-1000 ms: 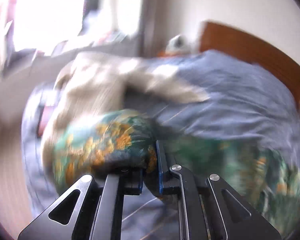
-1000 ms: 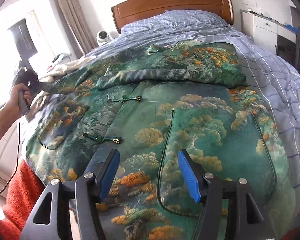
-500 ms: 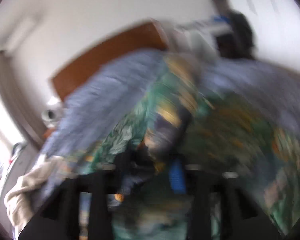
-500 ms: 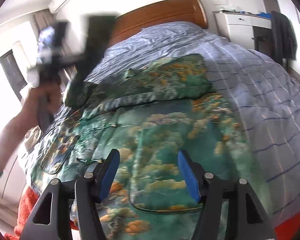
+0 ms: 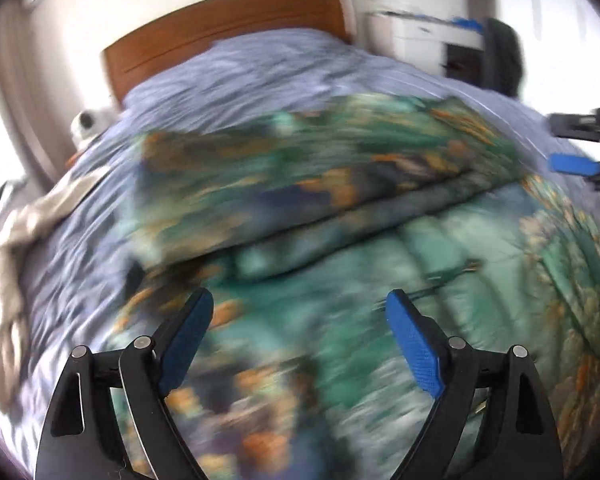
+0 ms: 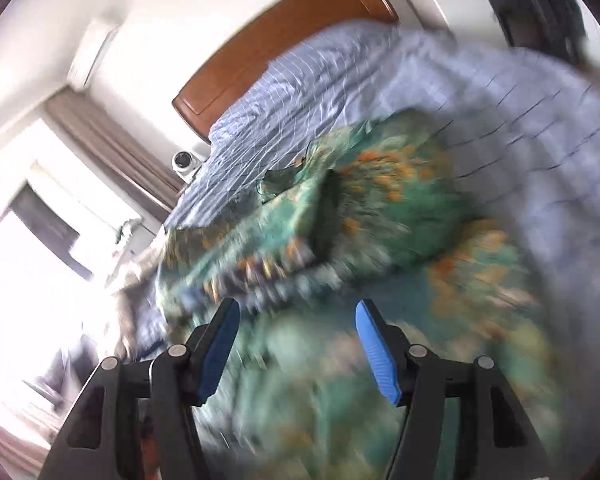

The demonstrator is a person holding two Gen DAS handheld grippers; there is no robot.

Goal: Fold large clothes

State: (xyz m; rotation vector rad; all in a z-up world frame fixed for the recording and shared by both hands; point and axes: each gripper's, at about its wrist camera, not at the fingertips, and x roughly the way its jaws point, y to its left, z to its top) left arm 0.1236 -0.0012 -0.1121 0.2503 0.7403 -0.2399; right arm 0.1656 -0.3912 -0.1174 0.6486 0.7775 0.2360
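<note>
Released, the sleeve (image 5: 300, 184) lies across the jacket (image 5: 480, 248); left tongs (image 5: 300, 328) opening, right tongs (image 6: 296, 336) gaping, both empty.

Wooden headboard (image 5: 228, 28), white walls (image 6: 180, 12), bright curtained window (image 6: 40, 248).

The left tongs (image 5: 300, 340) hang above the green patterned garment (image 5: 380, 240) with their blue pads (image 5: 414, 344) spreading apart and nothing between them; the whole view is smeared by motion. The garment lies on the bed's blue checked cover (image 5: 260, 68), a folded band of it running from nine o'clock toward three, the wooden headboard (image 5: 228, 24) at twelve. A beige cloth (image 5: 16, 232) lies at nine o'clock, and the right tongs (image 5: 580, 148) enter at three.
</note>
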